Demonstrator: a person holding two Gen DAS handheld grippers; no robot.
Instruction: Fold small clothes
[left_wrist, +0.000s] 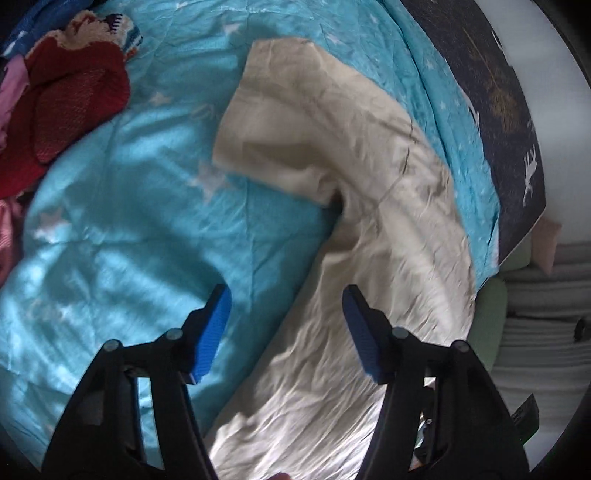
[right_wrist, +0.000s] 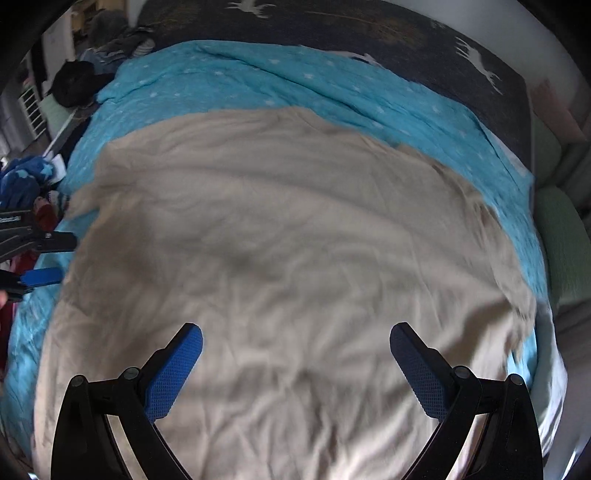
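Note:
A beige shirt (left_wrist: 369, 221) lies spread flat on a turquoise star-print bed cover (left_wrist: 129, 221), one short sleeve (left_wrist: 266, 147) pointing left. My left gripper (left_wrist: 286, 291) hovers open over the shirt's left edge, one blue pad over the cover and the other over the cloth, with nothing between them. In the right wrist view the shirt (right_wrist: 277, 221) fills the middle. My right gripper (right_wrist: 297, 328) hangs open above its body, holding nothing. The left gripper (right_wrist: 55, 258) shows at that view's left border, beside the shirt's side.
A heap of other clothes lies at the upper left: a red knit piece (left_wrist: 74, 92), something pink (left_wrist: 14, 85) and blue fabric (right_wrist: 22, 181). A dark deer-print blanket (left_wrist: 498, 92) borders the cover on the far side. Green cushions (right_wrist: 561, 229) sit at the right.

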